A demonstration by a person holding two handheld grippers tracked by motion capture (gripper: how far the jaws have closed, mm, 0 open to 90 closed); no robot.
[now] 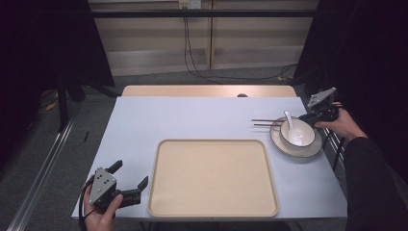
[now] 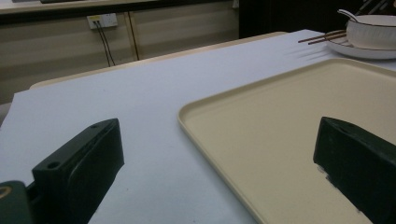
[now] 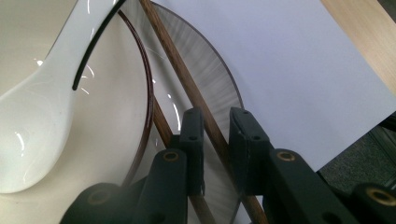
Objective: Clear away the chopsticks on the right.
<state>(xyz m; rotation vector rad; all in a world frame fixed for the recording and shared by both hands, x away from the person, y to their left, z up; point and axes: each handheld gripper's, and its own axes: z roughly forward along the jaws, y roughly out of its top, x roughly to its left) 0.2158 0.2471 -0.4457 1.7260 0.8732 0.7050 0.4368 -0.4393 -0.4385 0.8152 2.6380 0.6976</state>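
At the near left edge of the table point(image 1: 202, 113) the left gripper point(image 1: 131, 179) rests low in the person's left hand point(image 1: 100, 214), its jaws spread wide with nothing between them, seemingly parked while the other hand works; in the left gripper view one finger point(image 2: 79, 170) stands over bare tabletop and the other over the near-left corner of the beige tray point(image 1: 213, 177), which lies just beyond the fingertips and looks set out to receive the tableware. Well past the tray, on the far right, a white bowl point(image 1: 297, 132) sits on a plate point(image 1: 294, 147) with a white spoon point(image 1: 288, 119) leaning inside it. The chopsticks point(image 1: 265, 122) lie across the plate's far rim so their tips jut out over the table, which keeps them off the cloth and easy to pinch. The right gripper point(image 1: 306, 116), held in the right hand point(image 1: 342, 123), reaches in at that rim; in the right gripper view its fingers point(image 3: 192, 140) stand narrowly apart astride one chopstick, the second stick lying just outside them toward the bowl, and the pads do not appear to press on the wood, so nothing is gripped yet
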